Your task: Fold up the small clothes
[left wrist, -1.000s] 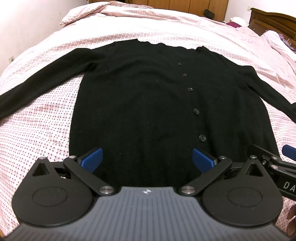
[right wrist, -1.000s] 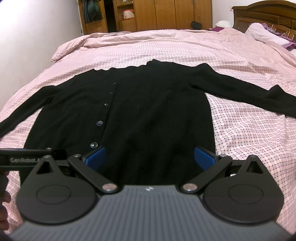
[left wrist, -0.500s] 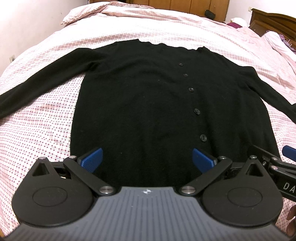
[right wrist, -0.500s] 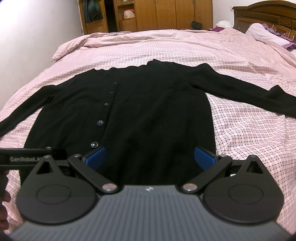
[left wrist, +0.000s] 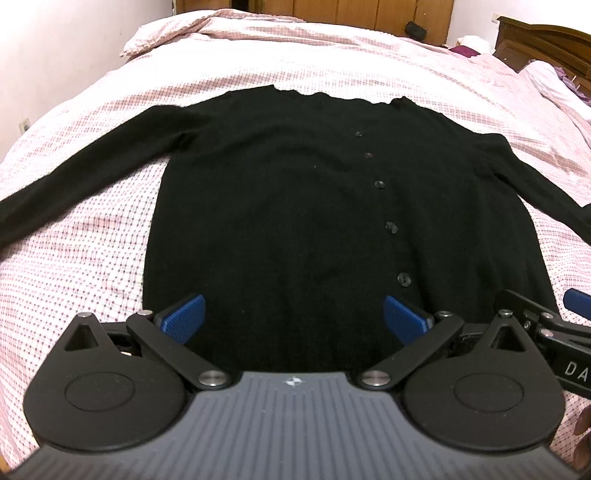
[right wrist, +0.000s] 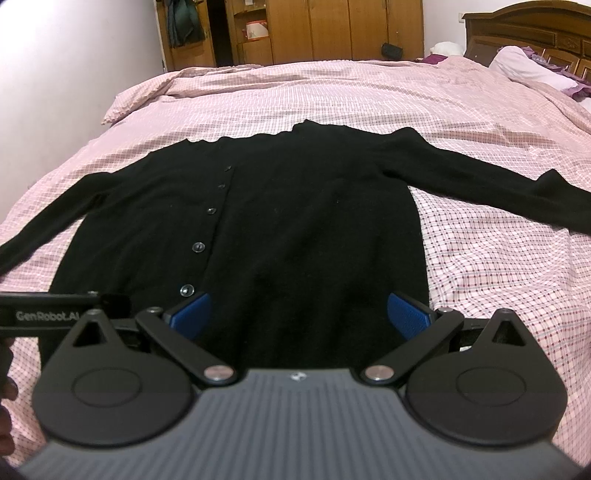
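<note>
where wooden wardrobes (right wrist: 332, 31) stand, pink checked bedspread (right wrist: 498, 266) under black cardigan (right wrist: 295, 221)

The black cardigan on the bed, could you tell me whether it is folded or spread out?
Spread out: the black cardigan lies flat, both sleeves extended sideways.

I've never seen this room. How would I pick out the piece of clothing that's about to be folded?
Look at the big bed with the pink checked cover. Spread flat across its middle lies a black cardigan, both long sleeves stretched out sideways. A row of small dark buttons runs down its front, and it is the only dark garment on the bed.
</note>
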{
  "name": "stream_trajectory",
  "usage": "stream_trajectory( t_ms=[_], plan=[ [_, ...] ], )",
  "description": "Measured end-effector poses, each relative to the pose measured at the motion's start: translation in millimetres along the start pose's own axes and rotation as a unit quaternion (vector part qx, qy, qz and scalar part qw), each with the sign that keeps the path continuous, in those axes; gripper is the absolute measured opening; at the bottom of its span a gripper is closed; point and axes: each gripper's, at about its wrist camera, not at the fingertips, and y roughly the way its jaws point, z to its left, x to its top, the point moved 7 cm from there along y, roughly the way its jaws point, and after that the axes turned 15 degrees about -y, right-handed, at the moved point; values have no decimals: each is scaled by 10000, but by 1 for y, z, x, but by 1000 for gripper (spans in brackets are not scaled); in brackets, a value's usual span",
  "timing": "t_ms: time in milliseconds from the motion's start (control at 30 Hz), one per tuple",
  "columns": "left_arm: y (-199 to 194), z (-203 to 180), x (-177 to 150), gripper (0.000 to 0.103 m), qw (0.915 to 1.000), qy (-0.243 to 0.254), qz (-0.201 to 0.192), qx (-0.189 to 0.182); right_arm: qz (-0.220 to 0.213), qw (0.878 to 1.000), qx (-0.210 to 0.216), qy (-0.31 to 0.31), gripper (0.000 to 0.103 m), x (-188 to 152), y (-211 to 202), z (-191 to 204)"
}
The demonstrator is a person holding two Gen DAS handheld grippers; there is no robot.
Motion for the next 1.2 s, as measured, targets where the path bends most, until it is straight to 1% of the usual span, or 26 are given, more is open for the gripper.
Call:
stream_trajectory(
  t_ms=[233, 333, 433, 633, 700, 833, 1033, 1200],
  plan=[
    [1, -9, 19, 103, 9999, 117, -94, -68, -69, 9999, 2, 147, 103, 6, 2, -16],
    [4, -15, 29, 103, 9998, 160, -92, -96, -160, 9994, -33, 317, 103, 13, 3, -34],
    [11, -23, 39, 103, 9997, 162, -23, -170, -240, 9986, -213, 429, 103, 18, 3, -56],
    [21, -49, 55, 103, 9987, 230, 75, -445, -188, 9935, -528, 992, 103, 15, 7, -112],
    [24, -59, 59, 103, 9985, 312, 64, -447, -188, 9908, -630, 1181, 103, 12, 7, -131],
    [35, -76, 66, 103, 9981, 401, 95, -456, -192, 9829, -632, 1719, 103, 3, 9, -176],
    [61, -98, 69, 103, 9973, 467, 232, -516, -159, 9730, -1152, 1996, 103, -10, 15, -242],
    [91, -109, 68, 103, 9971, 392, 436, -493, -288, 9612, -1609, 2220, 103, -23, 21, -295]
  ],
)
